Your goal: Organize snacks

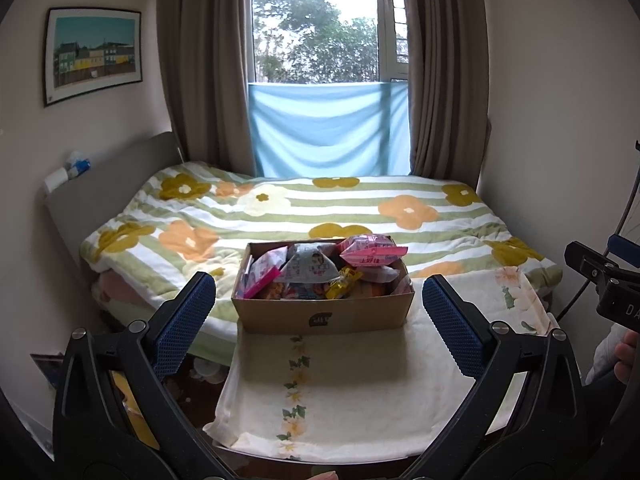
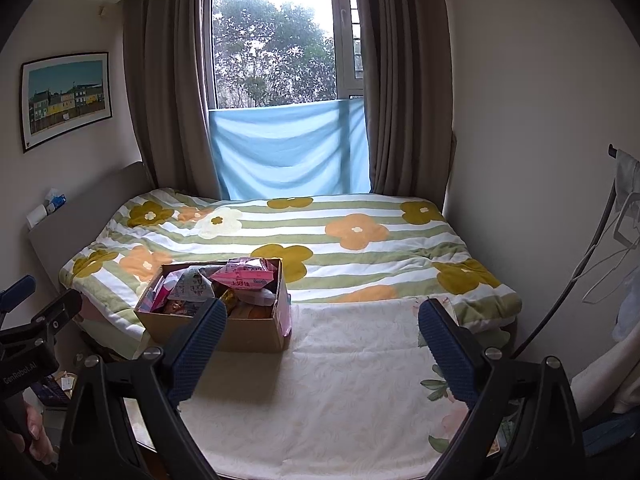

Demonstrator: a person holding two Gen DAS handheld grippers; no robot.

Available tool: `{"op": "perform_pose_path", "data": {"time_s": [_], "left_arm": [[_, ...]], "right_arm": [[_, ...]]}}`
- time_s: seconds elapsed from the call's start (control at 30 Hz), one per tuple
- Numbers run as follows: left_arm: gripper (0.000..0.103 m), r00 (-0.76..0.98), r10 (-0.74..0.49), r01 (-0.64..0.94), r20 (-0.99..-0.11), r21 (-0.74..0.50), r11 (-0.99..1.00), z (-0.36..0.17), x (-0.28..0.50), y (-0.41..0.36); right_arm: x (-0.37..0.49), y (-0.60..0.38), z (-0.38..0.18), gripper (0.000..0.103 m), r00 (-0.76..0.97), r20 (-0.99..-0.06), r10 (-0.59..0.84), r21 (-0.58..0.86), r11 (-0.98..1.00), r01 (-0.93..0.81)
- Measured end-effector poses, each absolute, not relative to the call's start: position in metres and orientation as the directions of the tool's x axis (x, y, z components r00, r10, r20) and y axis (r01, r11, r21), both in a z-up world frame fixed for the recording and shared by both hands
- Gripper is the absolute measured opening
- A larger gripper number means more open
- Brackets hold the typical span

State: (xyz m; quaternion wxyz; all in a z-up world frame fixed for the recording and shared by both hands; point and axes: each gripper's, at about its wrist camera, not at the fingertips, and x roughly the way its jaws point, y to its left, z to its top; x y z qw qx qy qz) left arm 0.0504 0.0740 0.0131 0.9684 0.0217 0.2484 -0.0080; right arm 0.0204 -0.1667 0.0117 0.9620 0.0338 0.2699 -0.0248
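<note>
the left gripper (image 1: 318, 322) hangs with its blue-padded fingers spread wide and nothing between them, and straight ahead of it, just beyond the fingertips, sits the open brown cardboard box (image 1: 324, 314) heaped with snack packets. the right gripper (image 2: 322, 346) is likewise spread and empty, with the same box ahead and off to its left, its near corner behind the left fingertip in that view. the box rests where the cream floral cloth (image 1: 344, 392) meets the green-striped flowered blanket (image 1: 280, 216) on the bed. inside, a pink wrapped packet (image 1: 372, 250) rides on top at the far right, a grey-white triangular pouch (image 1: 310, 266) leans in the middle, and a yellow wrapped sweet (image 1: 340, 284) pokes up near the front; the rest is a jumble too tangled to name. no snacks lie loose on the cloth or blanket. this fits either snacks already gathered into the box, or a messy box waiting to be sorted out onto the cloth; the pictures do not settle which.
</note>
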Motion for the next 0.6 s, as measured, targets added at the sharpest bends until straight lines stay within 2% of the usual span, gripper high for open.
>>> {"op": "perform_pose_path", "data": {"time_s": [0.4,0.6], "left_arm": [[0.103,0.876,-0.006,0.023,-0.482,0.029,0.999,0.0118,0.0507,0.0747],[0.103,0.888,0.026,0.005,-0.459,0.067,0.998,0.0108,0.0481,0.0704]], "right_arm": [[0.0233,-0.1662,0.0090,0.096,0.852,-0.522,-0.028,0.053,0.997,0.065],[0.0238,-0.1670,0.0094,0.096,0.852,-0.522,-0.027,0.053,0.997,0.064]]}}
